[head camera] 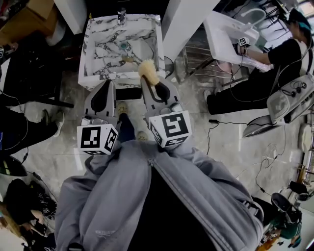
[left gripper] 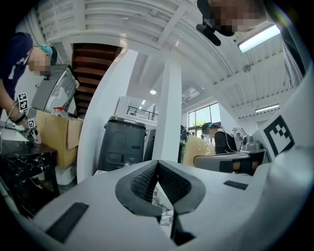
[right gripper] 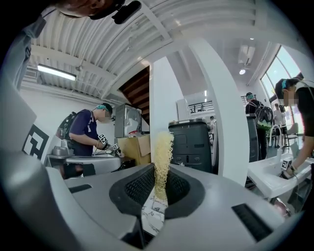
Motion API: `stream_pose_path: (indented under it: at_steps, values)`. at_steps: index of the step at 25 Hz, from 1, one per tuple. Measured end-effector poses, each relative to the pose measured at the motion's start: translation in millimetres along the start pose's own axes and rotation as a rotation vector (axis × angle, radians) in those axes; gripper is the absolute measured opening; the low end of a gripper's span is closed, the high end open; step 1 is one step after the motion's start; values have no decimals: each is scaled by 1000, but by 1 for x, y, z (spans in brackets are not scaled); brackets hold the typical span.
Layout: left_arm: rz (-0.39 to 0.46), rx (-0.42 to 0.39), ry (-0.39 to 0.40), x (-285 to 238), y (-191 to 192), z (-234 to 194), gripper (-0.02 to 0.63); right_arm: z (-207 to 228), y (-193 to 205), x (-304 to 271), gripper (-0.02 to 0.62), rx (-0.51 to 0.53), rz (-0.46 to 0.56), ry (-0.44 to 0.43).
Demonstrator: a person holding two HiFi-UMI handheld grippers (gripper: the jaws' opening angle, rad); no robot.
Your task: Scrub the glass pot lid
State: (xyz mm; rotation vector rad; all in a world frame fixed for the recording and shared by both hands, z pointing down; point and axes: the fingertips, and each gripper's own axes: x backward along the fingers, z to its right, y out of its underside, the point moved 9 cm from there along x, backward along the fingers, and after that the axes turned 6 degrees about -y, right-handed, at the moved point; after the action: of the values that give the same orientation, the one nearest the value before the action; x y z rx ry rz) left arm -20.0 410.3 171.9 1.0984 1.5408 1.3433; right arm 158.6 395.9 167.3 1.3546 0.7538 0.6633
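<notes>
Person in a grey hoodie stands on the tiled floor facing a marbled sink point(head camera: 90, 45), both grippers held out level toward it.

Right gripper point(head camera: 151, 83): jaws clamped on a pale yellow fibrous scrubber point(head camera: 146, 70), its tuft sticking out past the tips. Held that way, I'd say, so the fibres meet the glass first and the jaws stay off it.

Left gripper point(head camera: 108, 83): jaws pressed together, nothing between them. Probably free to steady the lid once over the basin.

Glass pot lid point(head camera: 116, 52): I take the faint curved outline down in the sink basin, with a small knob-like spot near its middle, to be it. The glass is hard to separate from the marble veining, so this is not certain. Neither gripper touches it, and both sit short of the near rim.

Surroundings: faucet point(head camera: 121, 14) at the far edge of the sink. White pillar point(head camera: 185, 24) just beside its right side, which narrows the room for the right arm. Another person point(head camera: 287, 54) works at a separate white basin point(head camera: 223, 37) well apart on the right. Cables point(head camera: 221, 122) trail on the floor.

Scrubbing not yet begun, by my reading.
</notes>
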Motion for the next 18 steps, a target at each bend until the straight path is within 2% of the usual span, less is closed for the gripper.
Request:
stream_pose_path:
  at_steps: [12,18]
  values:
    - [-36,-4,87,-132,-11,-94,15,43,-14,-136,51,3,-35,89]
    - [-55,1,130,-171,-10,-130,15,47,-18,-182,51,9,-43,135]
